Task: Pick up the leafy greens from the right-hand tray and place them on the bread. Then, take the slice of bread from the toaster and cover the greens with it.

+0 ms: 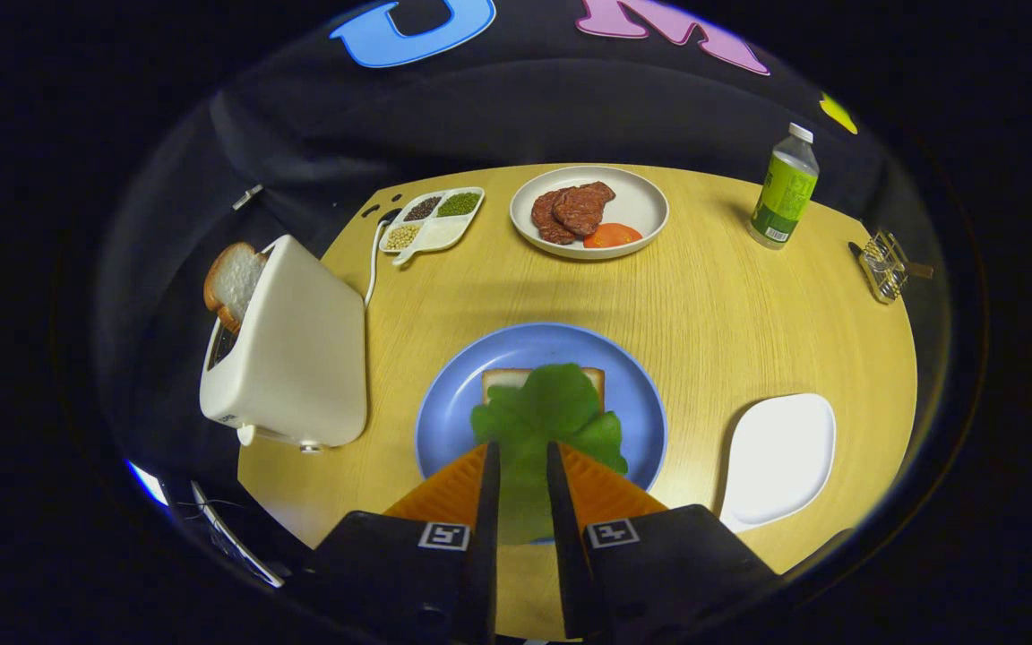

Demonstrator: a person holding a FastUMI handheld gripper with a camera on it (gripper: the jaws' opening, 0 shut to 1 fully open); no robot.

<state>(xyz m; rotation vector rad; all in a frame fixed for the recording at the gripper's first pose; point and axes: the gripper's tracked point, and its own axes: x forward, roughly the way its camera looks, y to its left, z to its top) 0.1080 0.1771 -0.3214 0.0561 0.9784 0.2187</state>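
Nearest to me, the gripper (522, 466) has its two fingers drawn close with the stalk end of the leafy greens (545, 414) between them; both seem to press on the leaf, so I'd say it is clamped on the greens. The leaf hangs over the slice of bread (500, 379) on the blue plate (444, 421), which sits near the front edge of the round wooden table (704, 296). Whether the greens already rest on the bread I cannot tell.

Toward the right edge lies the white tray (778, 459), now bare. At the left edge stands the white toaster (292, 349), with the second slice (231, 282) poking out of its slot.

Farther back are a divided dish of beans (431, 221), a plate of meat and tomato (641, 202), and a green bottle (785, 188) at the far right.

By my reckoning the first half is nearly finished: the greens need releasing, then the toaster slice must be fetched and laid on top.
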